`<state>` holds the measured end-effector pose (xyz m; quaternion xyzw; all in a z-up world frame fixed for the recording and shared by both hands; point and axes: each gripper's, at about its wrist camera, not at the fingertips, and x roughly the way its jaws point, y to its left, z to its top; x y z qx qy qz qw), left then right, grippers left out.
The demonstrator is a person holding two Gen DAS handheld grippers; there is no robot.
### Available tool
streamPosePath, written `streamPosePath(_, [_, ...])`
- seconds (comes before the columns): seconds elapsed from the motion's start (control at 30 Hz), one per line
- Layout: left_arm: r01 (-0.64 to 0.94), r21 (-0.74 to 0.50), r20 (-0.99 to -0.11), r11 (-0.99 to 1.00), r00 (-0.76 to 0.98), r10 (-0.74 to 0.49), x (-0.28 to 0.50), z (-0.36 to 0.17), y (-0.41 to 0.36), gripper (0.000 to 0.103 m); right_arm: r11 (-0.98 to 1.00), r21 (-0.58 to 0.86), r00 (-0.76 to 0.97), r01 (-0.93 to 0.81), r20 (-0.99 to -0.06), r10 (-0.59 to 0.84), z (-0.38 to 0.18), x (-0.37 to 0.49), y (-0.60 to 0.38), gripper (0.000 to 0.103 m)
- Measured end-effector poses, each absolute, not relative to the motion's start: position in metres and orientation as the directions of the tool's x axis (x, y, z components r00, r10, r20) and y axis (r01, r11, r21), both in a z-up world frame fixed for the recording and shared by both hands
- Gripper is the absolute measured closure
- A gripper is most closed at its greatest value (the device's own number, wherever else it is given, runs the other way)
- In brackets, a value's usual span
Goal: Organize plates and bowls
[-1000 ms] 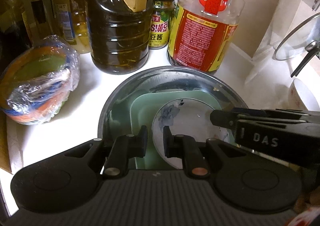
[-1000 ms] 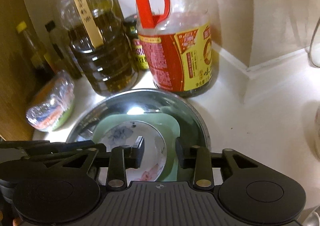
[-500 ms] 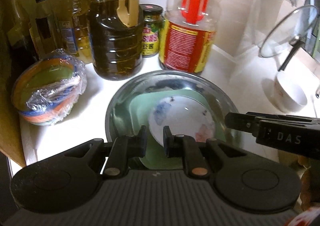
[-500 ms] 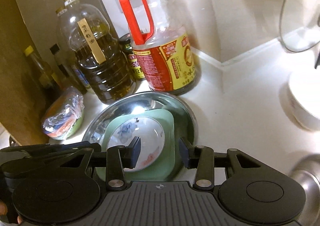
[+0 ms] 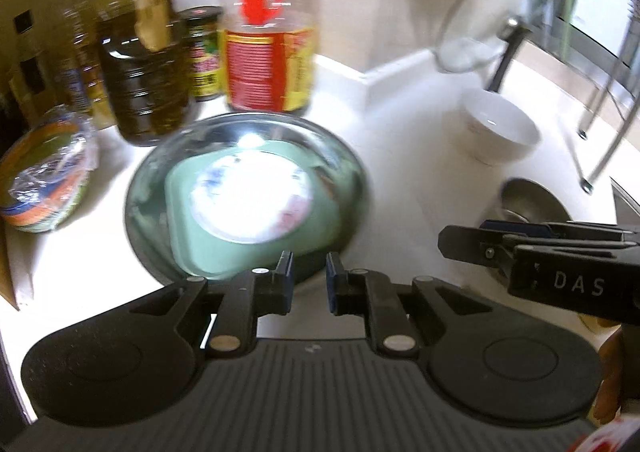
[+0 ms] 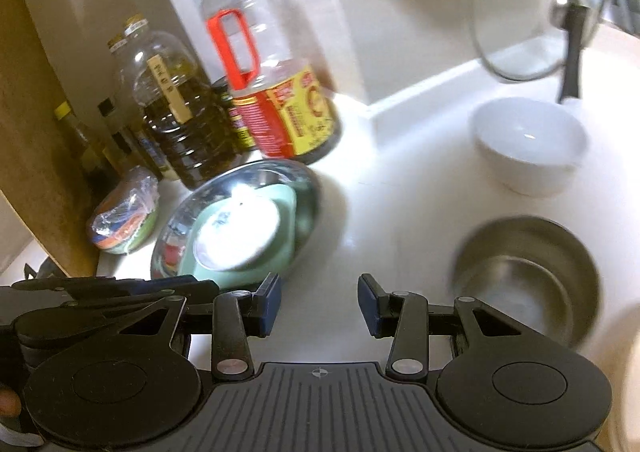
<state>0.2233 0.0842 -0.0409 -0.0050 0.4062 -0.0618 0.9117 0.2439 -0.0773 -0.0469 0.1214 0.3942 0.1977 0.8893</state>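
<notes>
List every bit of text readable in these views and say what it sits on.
"DAS": white letters on the right gripper, seen from the left wrist view.
Red-handled bottle: red and yellow label, print blurred, unreadable.
Oil jug: strip tag with characters, too blurred to read.
Jar: label blurred, unreadable.
Small bottles at the back: labels too small to read.

Flowered plate [image 5: 250, 197] glare-blurred; glass lid [image 6: 520, 11] cut off above.

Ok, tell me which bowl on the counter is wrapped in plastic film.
The striped orange-and-blue bowl left of the steel plate; the white bowl and steel bowl are bare.
</notes>
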Motion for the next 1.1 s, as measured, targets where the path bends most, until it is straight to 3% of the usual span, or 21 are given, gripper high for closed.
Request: streamPosePath(1.1, [0.382,-0.059,-0.744,0.922,0.599,-0.296,0.126,-0.035,-0.093,0.089,0.933,0.354,0.684,0.065,-0.697,0.217,-0.034,0.091,-0.254,0.060])
